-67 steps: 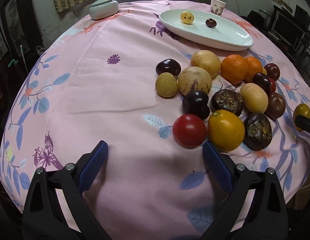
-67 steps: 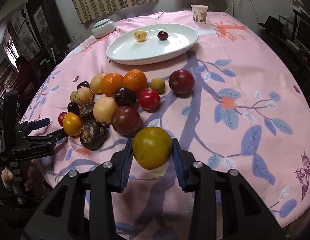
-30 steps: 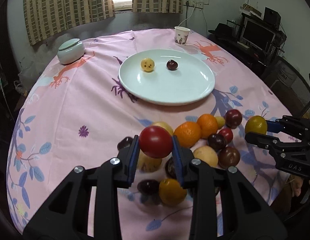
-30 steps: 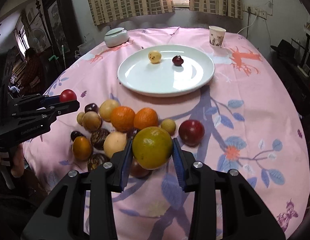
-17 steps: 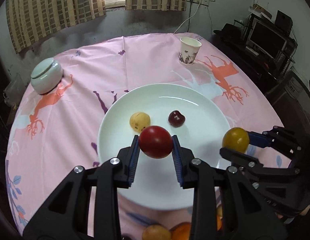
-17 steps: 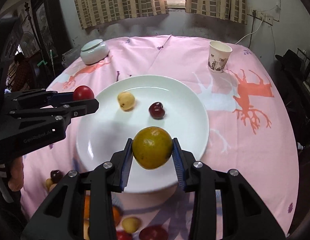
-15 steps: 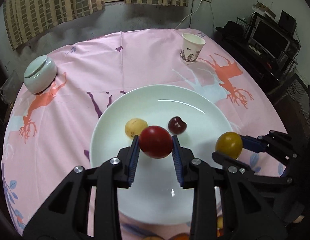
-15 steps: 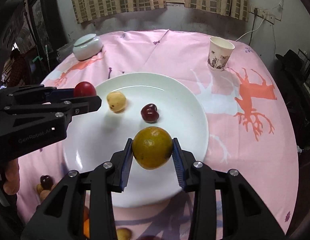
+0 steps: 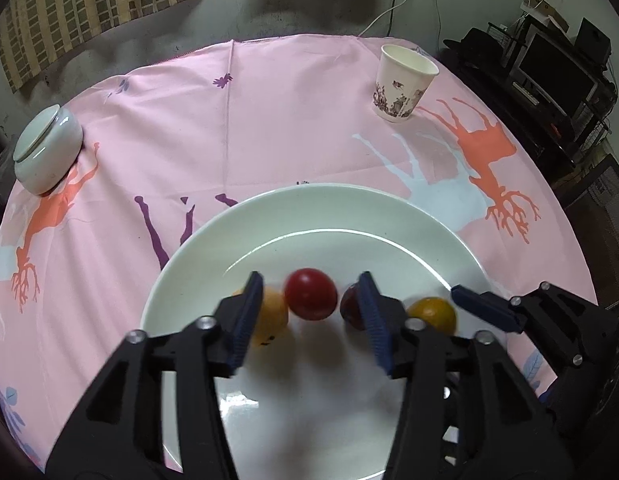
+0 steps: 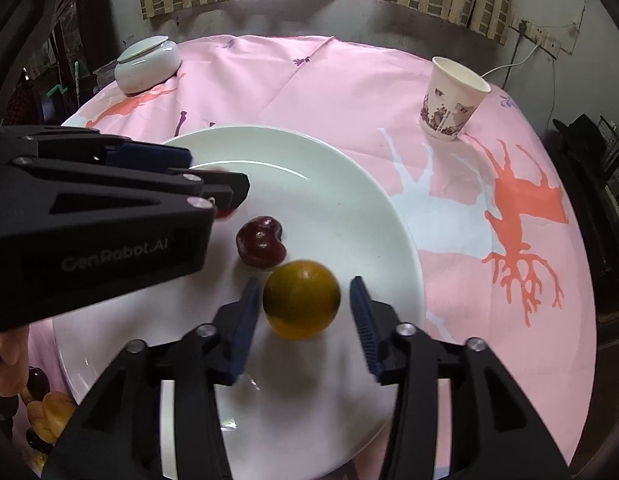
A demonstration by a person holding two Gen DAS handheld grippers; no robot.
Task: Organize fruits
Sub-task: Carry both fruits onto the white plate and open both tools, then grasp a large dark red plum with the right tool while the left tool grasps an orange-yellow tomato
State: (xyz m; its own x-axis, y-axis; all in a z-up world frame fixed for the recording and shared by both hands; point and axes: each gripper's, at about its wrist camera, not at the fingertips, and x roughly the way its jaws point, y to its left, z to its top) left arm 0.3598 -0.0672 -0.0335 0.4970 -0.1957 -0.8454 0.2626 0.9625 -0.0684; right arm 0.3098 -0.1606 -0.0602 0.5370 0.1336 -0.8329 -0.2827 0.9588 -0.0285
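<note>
A white plate [image 9: 389,216] lies on the pink cloth. My left gripper [image 9: 309,320] is open over it, and a red tomato [image 9: 310,299] sits free between its fingers. A small yellow fruit [image 9: 274,312] and a dark red fruit [image 9: 350,309] lie on the plate to either side. My right gripper [image 10: 303,324] is open, with a yellow-orange fruit [image 10: 301,300] free between its fingers on the plate [image 10: 349,200]. The dark red fruit [image 10: 261,243] lies just beyond it. The right gripper [image 9: 461,312] shows in the left wrist view beside the yellow-orange fruit [image 9: 432,313].
A paper cup [image 9: 403,83] stands at the back right and a white lidded bowl [image 9: 45,152] at the back left. Several more fruits [image 10: 45,412] lie on the cloth at the plate's near left edge. A dark shelf with screens [image 9: 557,64] stands beyond the table.
Both grippers have lowered over the plate and opened. The red tomato and the yellow-orange fruit have been let go and sit between the spread fingers.
</note>
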